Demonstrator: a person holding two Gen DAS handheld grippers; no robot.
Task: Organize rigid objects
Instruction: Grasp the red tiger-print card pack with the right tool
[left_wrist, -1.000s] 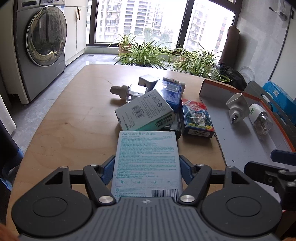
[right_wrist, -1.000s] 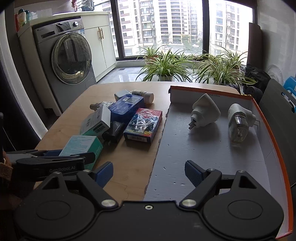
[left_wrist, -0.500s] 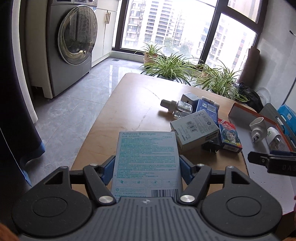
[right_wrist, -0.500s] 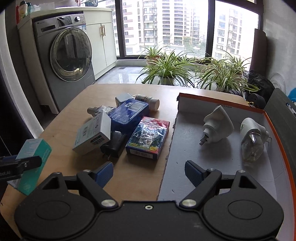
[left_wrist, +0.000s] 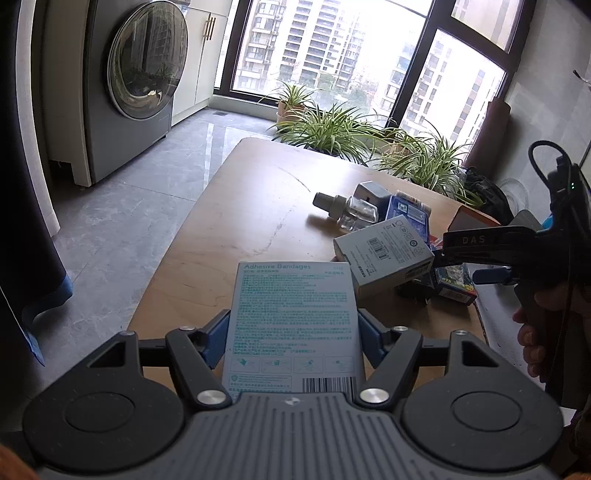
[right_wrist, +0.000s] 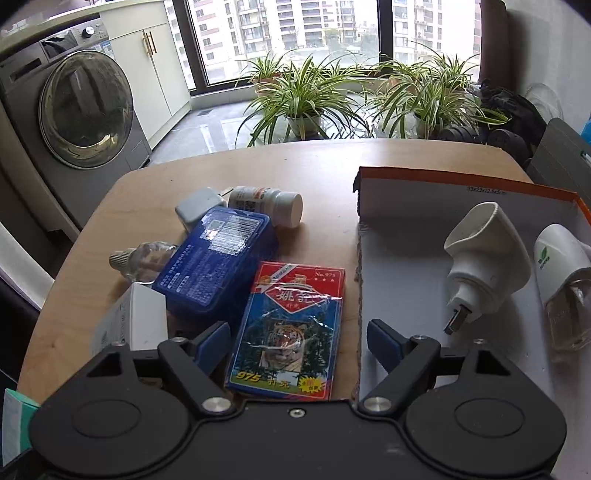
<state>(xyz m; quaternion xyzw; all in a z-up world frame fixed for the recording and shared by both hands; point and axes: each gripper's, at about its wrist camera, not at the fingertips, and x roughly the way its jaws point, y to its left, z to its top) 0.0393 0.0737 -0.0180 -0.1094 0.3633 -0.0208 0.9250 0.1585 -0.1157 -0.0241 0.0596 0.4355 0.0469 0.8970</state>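
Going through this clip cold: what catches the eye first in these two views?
The left gripper clamps a box of adhesive bandages in the foreground. The right gripper hangs open over a red pack of playing cards, beside a blue box. Two white plug-in devices lie in the orange-rimmed tray.

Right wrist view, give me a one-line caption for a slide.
Open right claw poised over the tiger card box, with two white plug-in units lying in the orange-rimmed tray.
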